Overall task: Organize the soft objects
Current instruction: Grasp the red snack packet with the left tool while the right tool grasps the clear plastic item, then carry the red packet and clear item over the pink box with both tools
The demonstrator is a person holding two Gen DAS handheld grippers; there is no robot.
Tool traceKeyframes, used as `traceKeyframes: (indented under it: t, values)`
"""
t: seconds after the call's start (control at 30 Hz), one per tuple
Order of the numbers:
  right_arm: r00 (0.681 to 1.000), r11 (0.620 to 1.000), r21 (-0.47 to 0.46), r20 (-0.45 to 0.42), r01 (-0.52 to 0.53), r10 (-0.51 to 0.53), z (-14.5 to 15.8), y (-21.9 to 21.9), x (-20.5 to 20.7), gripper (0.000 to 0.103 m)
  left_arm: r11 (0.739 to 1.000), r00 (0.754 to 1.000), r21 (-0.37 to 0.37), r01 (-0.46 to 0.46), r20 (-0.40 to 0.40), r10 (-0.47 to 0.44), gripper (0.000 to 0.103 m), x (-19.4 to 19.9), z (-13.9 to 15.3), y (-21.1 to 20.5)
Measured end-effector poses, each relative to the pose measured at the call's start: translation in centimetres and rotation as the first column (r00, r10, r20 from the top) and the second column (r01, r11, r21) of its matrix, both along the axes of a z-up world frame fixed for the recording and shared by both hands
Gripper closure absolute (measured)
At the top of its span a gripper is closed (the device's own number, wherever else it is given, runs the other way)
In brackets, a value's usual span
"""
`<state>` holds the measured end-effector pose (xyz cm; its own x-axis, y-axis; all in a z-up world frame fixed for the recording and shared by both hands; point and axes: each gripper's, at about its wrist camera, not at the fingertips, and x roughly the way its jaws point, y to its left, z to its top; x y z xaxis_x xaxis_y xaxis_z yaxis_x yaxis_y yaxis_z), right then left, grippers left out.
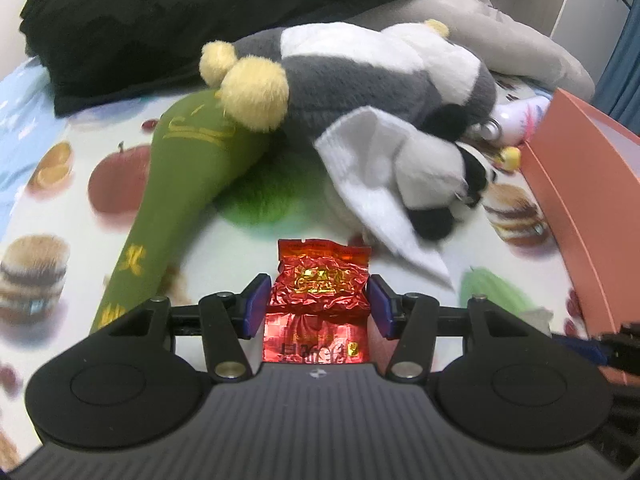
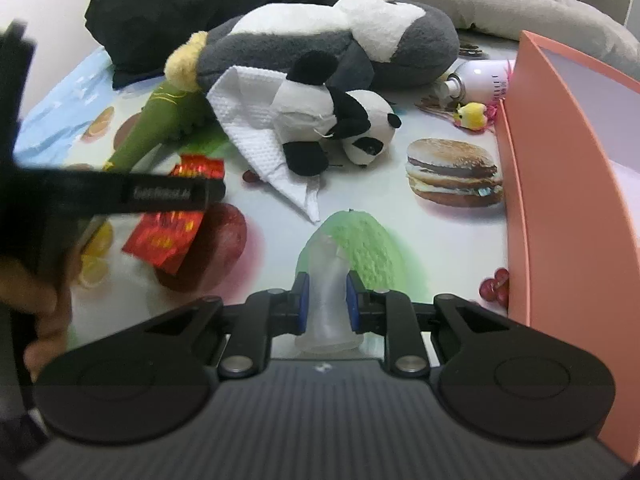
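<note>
A crumpled red foil packet (image 1: 320, 292) lies on the fruit-and-burger printed sheet (image 1: 120, 248). My left gripper (image 1: 318, 304) is shut on it, its blue pads against both side edges. The same packet (image 2: 164, 236) shows under the left gripper's black finger (image 2: 168, 194) in the right wrist view. My right gripper (image 2: 325, 300) is shut on a clear, soft translucent piece (image 2: 326, 280), pinched upright between its pads. Beyond them lie a small panda plush (image 2: 352, 128) on a white cloth (image 2: 256, 128), a large grey-and-white plush (image 2: 320, 40) and a long green soft item (image 1: 176, 184).
An open salmon-pink box (image 2: 560, 200) stands along the right edge. A white spray bottle (image 2: 480, 80) and a small yellow toy (image 2: 472, 115) lie beside it. A black garment (image 1: 160, 20) and grey bedding (image 2: 500, 0) fill the back. A person's hand (image 2: 48, 320) shows at lower left.
</note>
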<state>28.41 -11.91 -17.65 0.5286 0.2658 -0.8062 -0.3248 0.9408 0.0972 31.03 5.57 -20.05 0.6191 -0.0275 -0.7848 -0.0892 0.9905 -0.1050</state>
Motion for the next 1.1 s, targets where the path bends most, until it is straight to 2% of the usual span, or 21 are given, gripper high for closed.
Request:
traceKeyframes:
  t: [0.33,0.63,0.83,1.1]
  values:
    - [0.999,0.999,0.033,0.033,0.023,-0.024,3.8,-1.4,-4.1,0.080,0.995,1.000,-0.095,-0.014,0.010,0.015,0.044,-6.9,3.1,-1.0]
    - [0.998,0.997,0.067,0.046,0.033,-0.036,5.9,-2.5,-8.3,0.080,0.993,0.999,-0.115,-0.004,0.053,0.010,0.044,-12.2,6.2,-2.4]
    - [0.997,0.996,0.071,0.061,0.048,-0.052,7.0,-3.2,-10.1,0.080,0.990,0.997,-0.140,0.000,0.070,0.010,0.044,-14.3,7.4,-2.6]
    - [0.992,0.994,0.084,0.102,0.068,-0.077,9.1,-4.3,-11.5,0.080,0.990,0.994,-0.138,0.026,0.110,-0.011,0.044,-15.7,9.6,-3.6]
